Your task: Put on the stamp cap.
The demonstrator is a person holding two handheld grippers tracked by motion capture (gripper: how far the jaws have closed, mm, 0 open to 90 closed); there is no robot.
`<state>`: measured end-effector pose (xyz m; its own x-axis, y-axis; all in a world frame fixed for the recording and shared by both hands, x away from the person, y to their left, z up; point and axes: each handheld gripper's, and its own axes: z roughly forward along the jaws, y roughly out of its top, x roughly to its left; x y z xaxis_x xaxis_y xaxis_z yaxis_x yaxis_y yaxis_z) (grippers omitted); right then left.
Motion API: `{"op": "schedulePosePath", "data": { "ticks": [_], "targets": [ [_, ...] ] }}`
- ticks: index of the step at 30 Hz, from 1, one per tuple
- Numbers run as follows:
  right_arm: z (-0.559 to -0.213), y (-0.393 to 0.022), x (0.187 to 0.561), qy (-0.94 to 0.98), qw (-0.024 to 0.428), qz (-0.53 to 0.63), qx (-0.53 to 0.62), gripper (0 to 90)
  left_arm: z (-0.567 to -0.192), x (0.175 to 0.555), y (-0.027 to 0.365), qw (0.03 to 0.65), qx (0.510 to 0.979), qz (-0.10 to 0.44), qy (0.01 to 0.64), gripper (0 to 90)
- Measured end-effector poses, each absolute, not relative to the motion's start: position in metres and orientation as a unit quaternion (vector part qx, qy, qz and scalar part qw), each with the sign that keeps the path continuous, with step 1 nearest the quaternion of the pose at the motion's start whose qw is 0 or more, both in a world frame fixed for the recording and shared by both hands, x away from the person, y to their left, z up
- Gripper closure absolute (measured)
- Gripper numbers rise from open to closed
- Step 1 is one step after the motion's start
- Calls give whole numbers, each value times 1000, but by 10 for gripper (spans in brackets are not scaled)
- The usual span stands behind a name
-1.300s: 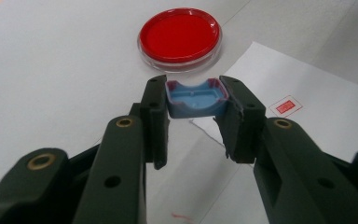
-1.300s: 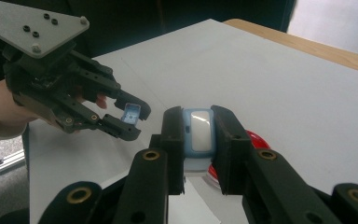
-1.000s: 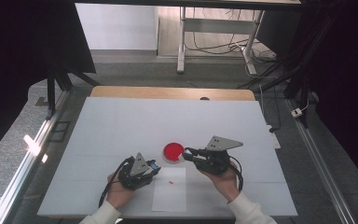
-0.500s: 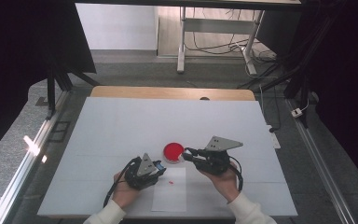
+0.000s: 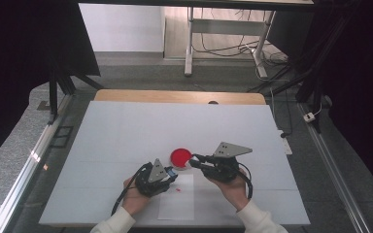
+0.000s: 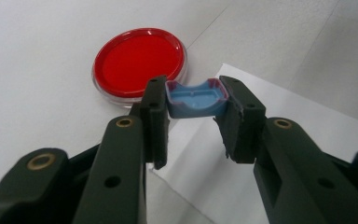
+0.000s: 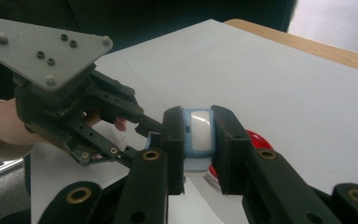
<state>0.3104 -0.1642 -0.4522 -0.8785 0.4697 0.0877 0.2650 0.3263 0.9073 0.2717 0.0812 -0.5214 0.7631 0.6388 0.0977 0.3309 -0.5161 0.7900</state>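
Stamp point(image 7: 200, 130) and cap point(image 6: 196, 98) above red pad point(image 5: 180, 157)
Left claw point(image 6: 193, 100) gripping cap, right claw point(image 7: 200, 135) gripping stamp; best joined squarely, slowly, over paper point(image 5: 177, 204).

Left gripper point(image 5: 174, 175) and right gripper point(image 5: 193, 160), jaws clamped, tips close together.

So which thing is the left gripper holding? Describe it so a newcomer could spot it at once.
On the white table, find the sheet of paper near the front edge. Just above it, next to the red round dish, the left gripper is shut on a small blue cap: curved, hollow, red-stained along its rim.
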Motion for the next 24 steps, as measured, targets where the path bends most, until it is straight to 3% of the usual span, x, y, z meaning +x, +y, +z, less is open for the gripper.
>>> {"op": "schedulePosePath", "data": {
  "ticks": [24],
  "targets": [
    [-456, -159, 309, 810, 86, 532, 232, 750, -521, 275, 67, 405, 849, 195, 276, 642]
  ]
}}
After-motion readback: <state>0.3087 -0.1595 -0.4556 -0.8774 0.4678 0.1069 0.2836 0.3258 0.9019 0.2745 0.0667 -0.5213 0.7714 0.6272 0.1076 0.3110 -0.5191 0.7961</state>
